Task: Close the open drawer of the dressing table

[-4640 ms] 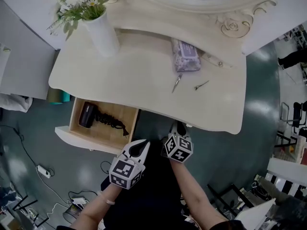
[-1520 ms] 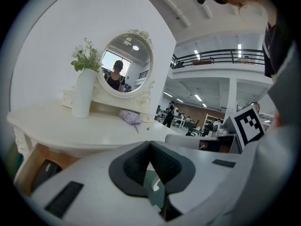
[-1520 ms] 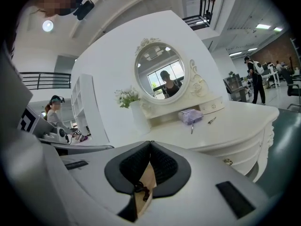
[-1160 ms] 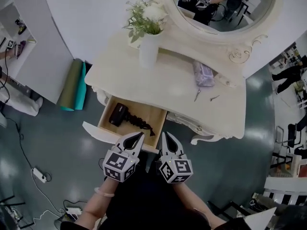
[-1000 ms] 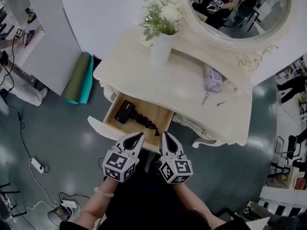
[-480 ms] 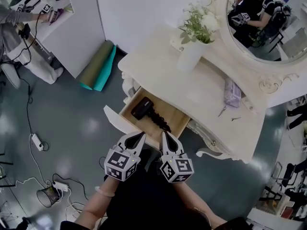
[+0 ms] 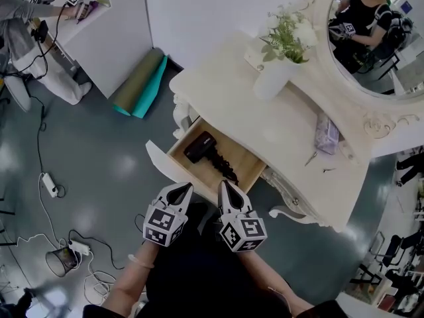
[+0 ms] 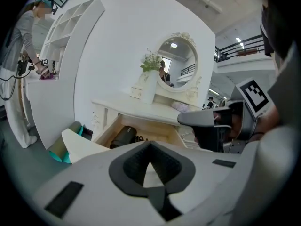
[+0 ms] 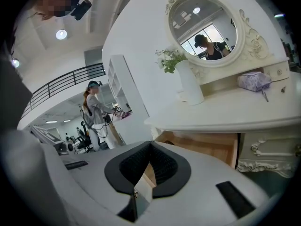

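While the drawer (image 7: 244, 166) stands pulled well out of the dressing table (image 7: 225, 91) (a hair dryer (image 7: 201, 147) inside), we've closed nothing; our left gripper (image 7: 183, 188) and right gripper (image 7: 225, 185), jaws pinched together and empty, hover near its front; the whole push remains.

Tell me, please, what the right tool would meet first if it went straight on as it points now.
Probably the drawer front, near its right end: it shows just beyond the right tool. Depth is hard to judge.
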Demonstrator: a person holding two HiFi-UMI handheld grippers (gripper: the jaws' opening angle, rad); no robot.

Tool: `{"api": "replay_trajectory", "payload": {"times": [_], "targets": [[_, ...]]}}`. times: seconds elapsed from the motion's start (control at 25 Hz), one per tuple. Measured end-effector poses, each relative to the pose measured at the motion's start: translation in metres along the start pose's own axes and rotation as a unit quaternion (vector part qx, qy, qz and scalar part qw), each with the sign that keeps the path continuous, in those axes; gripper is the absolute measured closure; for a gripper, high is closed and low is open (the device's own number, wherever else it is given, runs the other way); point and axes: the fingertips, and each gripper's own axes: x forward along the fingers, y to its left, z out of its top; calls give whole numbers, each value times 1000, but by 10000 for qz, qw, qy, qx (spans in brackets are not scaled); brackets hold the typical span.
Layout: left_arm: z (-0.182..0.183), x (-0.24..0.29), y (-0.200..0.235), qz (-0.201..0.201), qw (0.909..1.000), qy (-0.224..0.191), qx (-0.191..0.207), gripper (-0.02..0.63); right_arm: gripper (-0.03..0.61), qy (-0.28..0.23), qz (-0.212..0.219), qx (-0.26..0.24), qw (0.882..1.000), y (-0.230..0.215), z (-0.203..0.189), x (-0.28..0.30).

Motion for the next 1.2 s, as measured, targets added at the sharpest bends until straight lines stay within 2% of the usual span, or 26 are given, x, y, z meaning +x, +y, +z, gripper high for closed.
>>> {"api": "replay_trajectory", "payload": {"times": [0.16,0.32,0.52,0.72,0.88,1.2], "targets": [[-24,0,7,67,9996,283,-61,615,552,64,-4,42,10000,-1,-4,1],[-42,2,15,187,9974,633,-306,615,552,92,9,64,9999,-2,-6,0],[-68,11,20,273,9904,1288,-422,617,552,103,-25,113,9999,-2,-7,0],[-93,21,19,242,9791,1970,-453,617,552,97,-66,104,9999,-4,-7,-2],[-99,27,21,307,9774,2072,-282,617,552,41,-180,171,9997,-11,-4,-4],[-95,37,26,292,9793,1968,-374,617,552,-84,-397,233,9989,-20,1,-13]]}}
